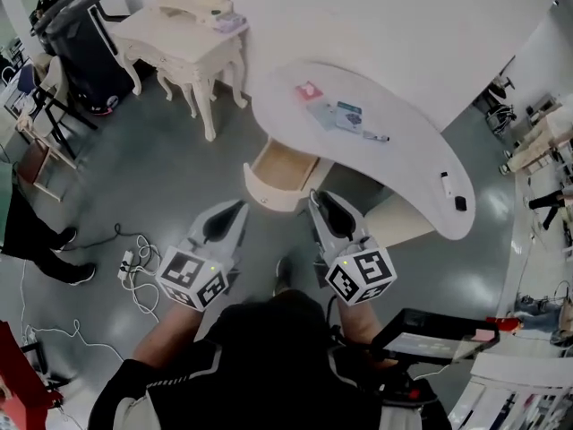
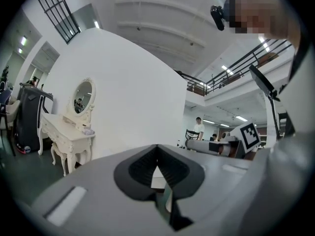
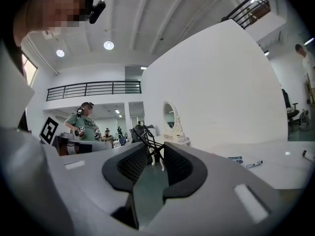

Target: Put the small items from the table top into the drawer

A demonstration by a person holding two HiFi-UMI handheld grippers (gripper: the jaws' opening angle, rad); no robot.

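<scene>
The curved white table (image 1: 403, 164) carries a pink item (image 1: 309, 90), a teal box (image 1: 347, 115), a pen (image 1: 376, 136), a small white item (image 1: 446, 184) and a small black item (image 1: 460, 203). Its cream drawer (image 1: 280, 174) stands pulled out below the near edge. My left gripper (image 1: 240, 206) (image 2: 157, 149) hovers short of the drawer, its tips touching and nothing held. My right gripper (image 1: 315, 195) (image 3: 156, 154) is beside it, open and empty, with floor showing through the gap. The right gripper view shows the pen (image 3: 254, 164) and box (image 3: 235, 158) on the table to its right.
An ornate cream dressing table (image 1: 183, 43) with a mirror stands at the back left, next to a black machine (image 1: 81, 38). A power strip with cables (image 1: 130, 265) lies on the grey floor. A person's legs (image 1: 31, 236) are at the left edge.
</scene>
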